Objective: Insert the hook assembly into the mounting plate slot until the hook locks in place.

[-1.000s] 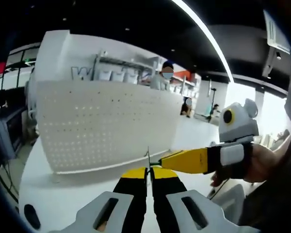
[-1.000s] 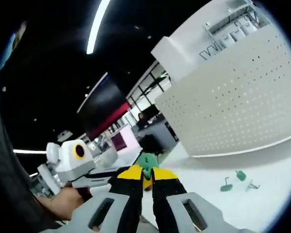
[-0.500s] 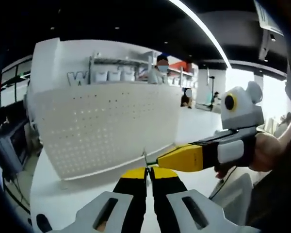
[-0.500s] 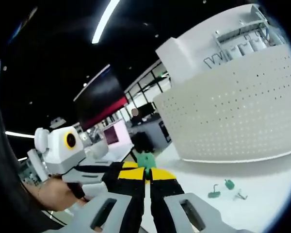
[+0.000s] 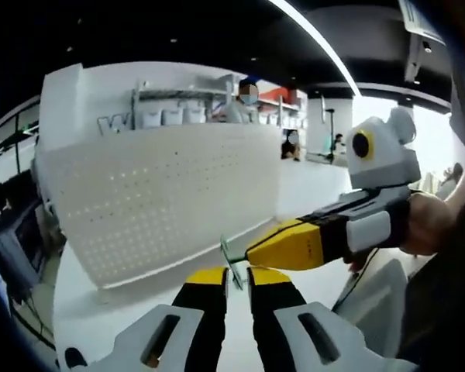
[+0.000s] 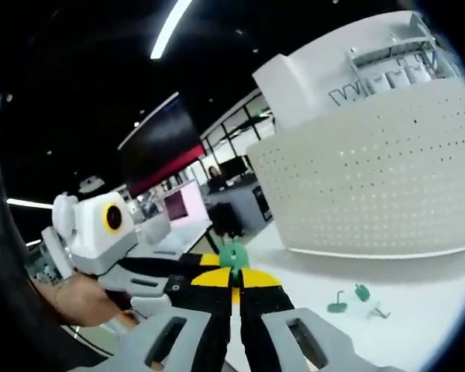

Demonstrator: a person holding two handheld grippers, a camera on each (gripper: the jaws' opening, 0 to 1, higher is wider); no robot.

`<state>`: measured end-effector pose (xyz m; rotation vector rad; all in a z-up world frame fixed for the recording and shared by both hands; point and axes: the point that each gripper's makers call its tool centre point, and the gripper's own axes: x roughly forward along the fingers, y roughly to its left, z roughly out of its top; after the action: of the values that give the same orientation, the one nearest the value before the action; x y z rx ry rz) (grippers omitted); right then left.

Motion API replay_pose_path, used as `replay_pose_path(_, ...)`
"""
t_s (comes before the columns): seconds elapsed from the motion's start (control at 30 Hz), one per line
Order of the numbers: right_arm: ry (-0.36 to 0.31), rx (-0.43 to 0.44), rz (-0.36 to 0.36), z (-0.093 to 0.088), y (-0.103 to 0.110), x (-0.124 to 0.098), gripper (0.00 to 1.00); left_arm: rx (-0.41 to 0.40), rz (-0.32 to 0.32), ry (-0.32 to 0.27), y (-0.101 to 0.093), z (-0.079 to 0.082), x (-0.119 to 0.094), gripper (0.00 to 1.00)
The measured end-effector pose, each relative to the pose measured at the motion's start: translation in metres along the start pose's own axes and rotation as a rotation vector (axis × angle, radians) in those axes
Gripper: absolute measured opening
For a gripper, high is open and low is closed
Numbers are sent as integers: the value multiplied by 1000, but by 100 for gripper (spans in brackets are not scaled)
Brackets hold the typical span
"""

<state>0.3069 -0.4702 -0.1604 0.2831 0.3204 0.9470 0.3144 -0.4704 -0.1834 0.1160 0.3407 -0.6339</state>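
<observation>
Beyond both claws stands the large white curved perforated pegboard panel (image 5: 163, 198), upright on the white desk (image 5: 124, 314); in the right gripper view it fills the space ahead and to the right of the tips (image 6: 380, 186).

The left claw (image 5: 238, 277) has its yellow-tipped jaws slightly apart, a narrow gap between them. The right claw (image 5: 252, 254) comes in from the right of that view, held in a hand (image 5: 426, 225), its yellow tip just above and touching distance from the left claw's tips.

In the right gripper view the right claw (image 6: 233, 277) is pressed together on the small green plastic hook assembly (image 6: 233, 256), whose round green head stands just above the tips, long axis running on along the jaws. In the left gripper view the same piece (image 5: 226, 256) appears as a thin green edge at the right claw's tip, probably tilted; the blur hides more.

On the desk, ahead and right of the right claw, lie a few small loose green hook parts (image 6: 349, 298).
</observation>
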Motion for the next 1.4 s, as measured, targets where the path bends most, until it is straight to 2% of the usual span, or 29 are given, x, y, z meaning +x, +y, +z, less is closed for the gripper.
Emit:
replay_pose_path(0.13,-6,-14,-7,1,-1,-1,0,-29,-17,2,-2,-3,1,30)
replay_pose_path(0.17,-7,-20,-9,1,-2,-1,0,-24,-16,-12,-2,-1,0,33)
replay_pose_path(0.33,-18,-34,-19,4,-4,-2,0,-94,-17,-45,-2,1,1,67)
replay_pose_path(0.53,-18,-49,-29,4,-7,-2,0,-90,-50,-35,-11,0,4,81)
replay_pose_path(0.67,-15,-52,-34,5,-12,-2,0,-90,-68,-35,-13,0,3,80)
replay_pose_path(0.83,-19,-47,-47,6,-15,-3,0,-113,-58,-25,-12,-3,3,99)
replay_pose_path(1.13,-19,-53,-61,5,-23,-2,0,-123,-85,-34,-19,-2,-1,100)
replay_pose_path(1.23,-32,-65,-77,9,-27,-2,0,-148,-103,-84,-22,9,-4,100)
replay_pose_path(1.4,-41,-109,-108,13,-36,0,0,-139,-103,-82,-23,11,-4,100)
